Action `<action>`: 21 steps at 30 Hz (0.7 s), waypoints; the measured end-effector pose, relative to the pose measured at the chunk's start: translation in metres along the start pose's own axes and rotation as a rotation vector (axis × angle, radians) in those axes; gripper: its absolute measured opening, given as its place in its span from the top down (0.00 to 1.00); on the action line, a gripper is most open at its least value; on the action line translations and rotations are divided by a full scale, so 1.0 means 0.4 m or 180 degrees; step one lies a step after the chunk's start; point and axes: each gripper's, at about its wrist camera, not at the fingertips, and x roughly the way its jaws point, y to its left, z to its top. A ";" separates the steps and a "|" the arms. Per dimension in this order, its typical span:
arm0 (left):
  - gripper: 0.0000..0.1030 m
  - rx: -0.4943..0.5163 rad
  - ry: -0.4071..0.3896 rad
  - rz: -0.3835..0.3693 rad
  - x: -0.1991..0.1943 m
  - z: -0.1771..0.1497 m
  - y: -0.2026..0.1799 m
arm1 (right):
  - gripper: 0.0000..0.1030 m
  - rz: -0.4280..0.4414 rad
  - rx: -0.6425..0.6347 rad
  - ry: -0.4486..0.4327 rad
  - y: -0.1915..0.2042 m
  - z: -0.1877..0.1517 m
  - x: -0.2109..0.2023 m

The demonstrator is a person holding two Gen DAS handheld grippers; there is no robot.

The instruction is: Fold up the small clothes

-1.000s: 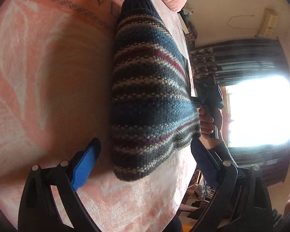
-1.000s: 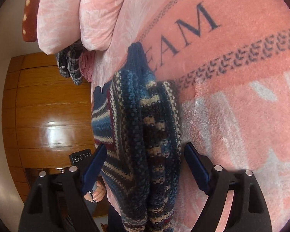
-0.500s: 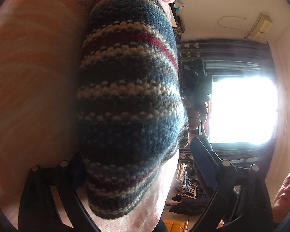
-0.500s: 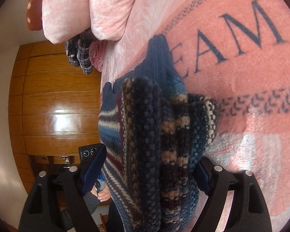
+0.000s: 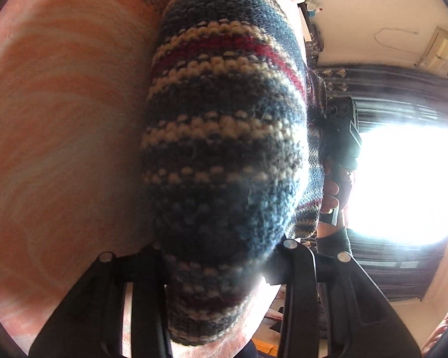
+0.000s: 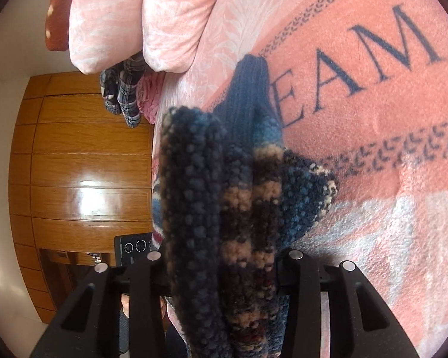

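Note:
A small knitted sweater (image 5: 224, 137), striped in blue, cream and dark red, lies on the pink blanket (image 5: 59, 134). My left gripper (image 5: 221, 253) is shut on one bunched edge of it; the knit fills the gap and hides the pads. In the right wrist view the sweater (image 6: 212, 197) stands as thick folded layers, and my right gripper (image 6: 224, 256) is shut on them. A dark blue ribbed cuff (image 6: 251, 89) points away over the blanket. The other gripper's body (image 5: 340, 131) and the hand holding it (image 5: 331, 185) show past the sweater.
The pink blanket (image 6: 373, 119) carries dark letters and a patterned band. Pink pillows (image 6: 128, 18) lie at the far end, with plaid cloth (image 6: 122, 98) beside them. A wooden wardrobe (image 6: 83, 179) stands past the bed edge. A bright window (image 5: 403, 179) with dark curtains faces the left view.
Both grippers moved forward onto the sweater and went from open to shut on its bunched edges. The knit now fills the space between the fingers in both views.

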 end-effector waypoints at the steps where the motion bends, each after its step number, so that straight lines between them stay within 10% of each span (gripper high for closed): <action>1: 0.70 0.0016 0.0001 0.0005 -0.005 -0.002 -0.007 | 0.60 -0.0005 -0.0003 -0.0019 0.009 -0.002 -0.003; 21: 0.71 0.0115 -0.0372 0.0133 -0.291 -0.251 0.012 | 0.60 0.0035 -0.0345 0.0217 0.285 -0.127 0.165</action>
